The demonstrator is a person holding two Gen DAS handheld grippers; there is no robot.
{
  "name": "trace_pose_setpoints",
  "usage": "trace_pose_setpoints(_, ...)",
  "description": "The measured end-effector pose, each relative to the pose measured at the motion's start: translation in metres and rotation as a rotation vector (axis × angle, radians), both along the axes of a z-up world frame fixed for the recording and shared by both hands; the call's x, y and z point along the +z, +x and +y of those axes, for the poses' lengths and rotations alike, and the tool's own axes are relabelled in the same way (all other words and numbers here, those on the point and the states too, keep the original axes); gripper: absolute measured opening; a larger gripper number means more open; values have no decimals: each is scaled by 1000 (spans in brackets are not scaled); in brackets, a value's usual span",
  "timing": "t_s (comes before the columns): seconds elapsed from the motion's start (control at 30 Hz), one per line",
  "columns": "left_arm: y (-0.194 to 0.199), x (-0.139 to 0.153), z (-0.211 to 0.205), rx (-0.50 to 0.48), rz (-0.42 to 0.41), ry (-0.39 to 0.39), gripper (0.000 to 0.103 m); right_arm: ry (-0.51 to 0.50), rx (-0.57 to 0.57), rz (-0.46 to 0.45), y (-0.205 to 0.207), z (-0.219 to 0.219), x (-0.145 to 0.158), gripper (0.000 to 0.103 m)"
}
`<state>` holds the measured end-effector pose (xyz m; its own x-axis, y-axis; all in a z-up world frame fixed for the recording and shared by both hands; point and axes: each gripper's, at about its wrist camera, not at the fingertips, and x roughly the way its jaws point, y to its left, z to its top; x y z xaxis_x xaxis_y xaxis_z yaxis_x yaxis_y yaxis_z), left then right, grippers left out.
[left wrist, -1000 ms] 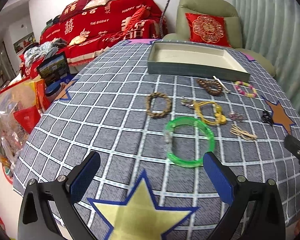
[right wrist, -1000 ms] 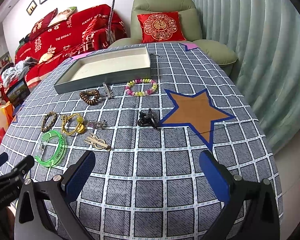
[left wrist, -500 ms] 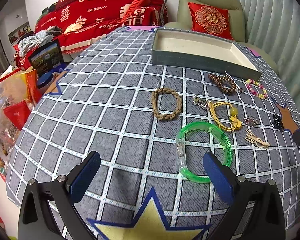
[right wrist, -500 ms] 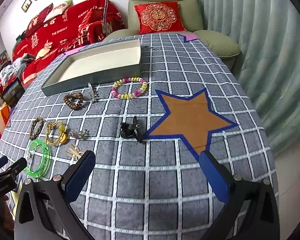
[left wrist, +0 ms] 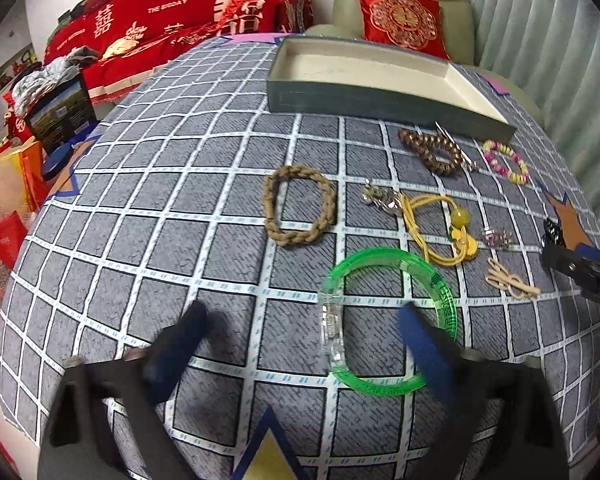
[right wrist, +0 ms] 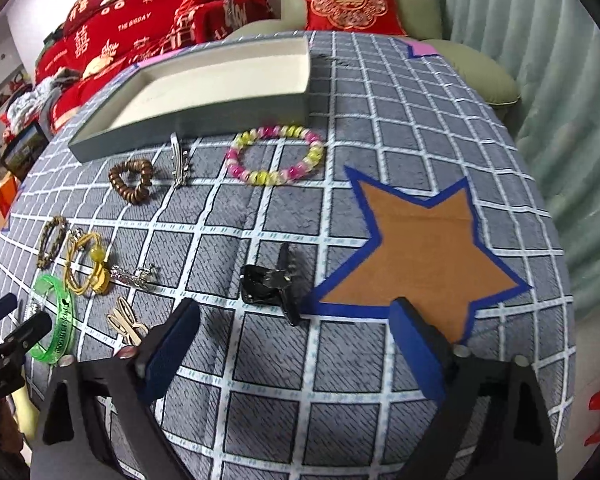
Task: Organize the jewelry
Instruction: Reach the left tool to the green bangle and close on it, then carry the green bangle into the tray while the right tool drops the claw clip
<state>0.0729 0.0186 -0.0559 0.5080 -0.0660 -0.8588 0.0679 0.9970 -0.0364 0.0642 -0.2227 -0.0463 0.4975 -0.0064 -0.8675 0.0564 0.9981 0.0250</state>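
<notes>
Left gripper [left wrist: 302,334], right gripper [right wrist: 294,330]: both wide, just closing slightly, empty.

A round table [right wrist: 380,380] covered with a grey checked cloth with stars carries a shallow grey-green tray with cream inside [right wrist: 188,120], a transparent green plastic bangle [left wrist: 384,320], a braided tan rope bracelet [left wrist: 300,210], a pink and yellow bead bracelet [right wrist: 276,156] and a black hair claw clip [right wrist: 268,284].

On the grid-patterned cloth-covered counter [left wrist: 180,200], a shallow grey rectangular tray [left wrist: 380,96] sits farthest back. Before it lies a braided tan rope bracelet [left wrist: 299,210], with a translucent green plastic bangle [left wrist: 388,320] nearer and rightward.
</notes>
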Motion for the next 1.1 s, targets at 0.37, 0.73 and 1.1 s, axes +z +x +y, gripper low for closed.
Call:
trace_pose_setpoints(0.37,-4,5,-10,-40,-19,4,71,-39,33,-15,7,11,2,67)
trace_pose_setpoints(0.73,-8,16,-5,-58,-37,-113,20,110,18,-40,-2,-2,16,26)
trace_pose_setpoints(1.1,4,71,-3,-80,-137,-144,20,250,34,-87,8,-13,62,26)
